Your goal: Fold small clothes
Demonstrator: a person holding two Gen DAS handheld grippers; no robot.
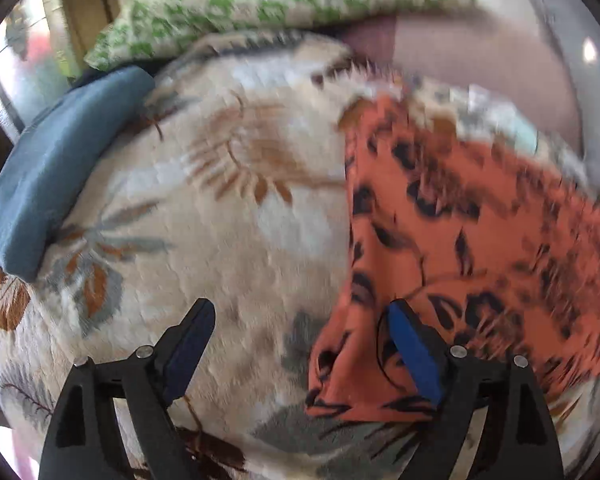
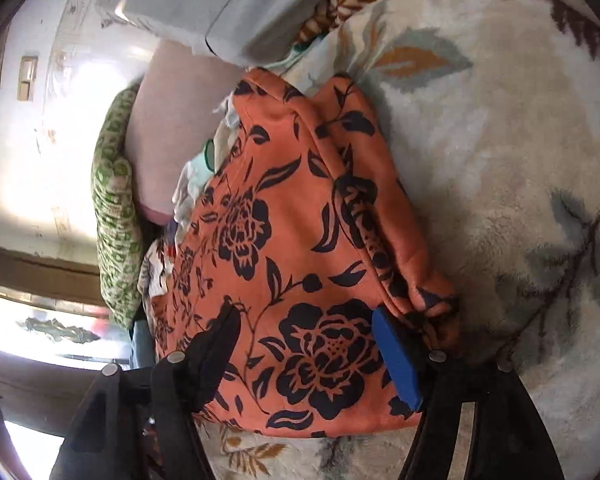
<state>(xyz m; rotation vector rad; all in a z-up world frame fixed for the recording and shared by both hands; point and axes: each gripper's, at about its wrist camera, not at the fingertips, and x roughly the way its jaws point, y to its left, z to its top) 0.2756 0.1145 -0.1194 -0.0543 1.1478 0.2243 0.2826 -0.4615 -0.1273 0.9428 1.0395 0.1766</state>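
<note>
The left wrist view is smeared by motion, so the orange floral garment (image 1: 460, 232) at right is seen only roughly. It lies on a plush leaf-patterned blanket (image 1: 228, 216). The left gripper (image 1: 300, 328) is spread wide, nothing being pinched. The right gripper (image 2: 304, 320) is likewise held wide above the soft, folded cloth. White fabrics (image 2: 188, 188) behind are largely hidden.

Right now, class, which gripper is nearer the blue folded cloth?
Left. The blue folded cloth lies up-left of the open left gripper. The right gripper, over the orange floral garment, shows none in its view.
</note>
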